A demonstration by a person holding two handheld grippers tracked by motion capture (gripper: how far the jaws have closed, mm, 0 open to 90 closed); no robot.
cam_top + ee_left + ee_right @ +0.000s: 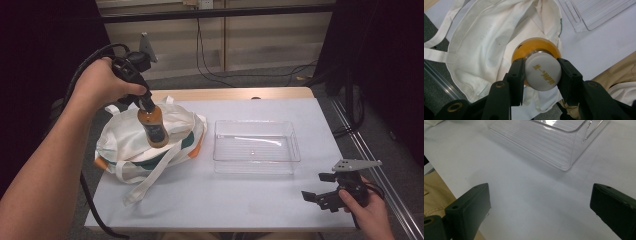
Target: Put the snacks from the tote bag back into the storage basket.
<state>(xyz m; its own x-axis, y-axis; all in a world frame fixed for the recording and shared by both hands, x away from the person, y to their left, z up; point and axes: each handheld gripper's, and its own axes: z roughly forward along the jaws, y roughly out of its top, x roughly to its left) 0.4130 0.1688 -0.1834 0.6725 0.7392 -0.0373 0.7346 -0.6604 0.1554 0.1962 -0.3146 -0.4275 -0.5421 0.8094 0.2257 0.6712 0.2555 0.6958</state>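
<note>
Left gripper [145,103]: clenched on the white cap of an orange-filled bottle [154,127], one jaw on either side of the cap in the left gripper view, bottle [536,47] hanging upright beneath it. Location of bottle: in the air directly above the cloth tote bag [125,140], clear of the fabric as far as can be told.

Tote bag: cream, with green and orange trim, lying slumped at the left of the table [225,200]; straps trail toward the near edge. Contents: cannot be told, the mouth being folded over.

Step in hand, by judgement: unpacking, with the bottle lifted out of the bag. Next move calls for carrying it rightward without tilting and lowering it into the bin with the grip kept firm.

Clear plastic bin [256,146]: centre of table, nothing in it.

Right gripper [327,189]: released, jaws wide apart, held low over the near right corner, grasping nothing.
</note>
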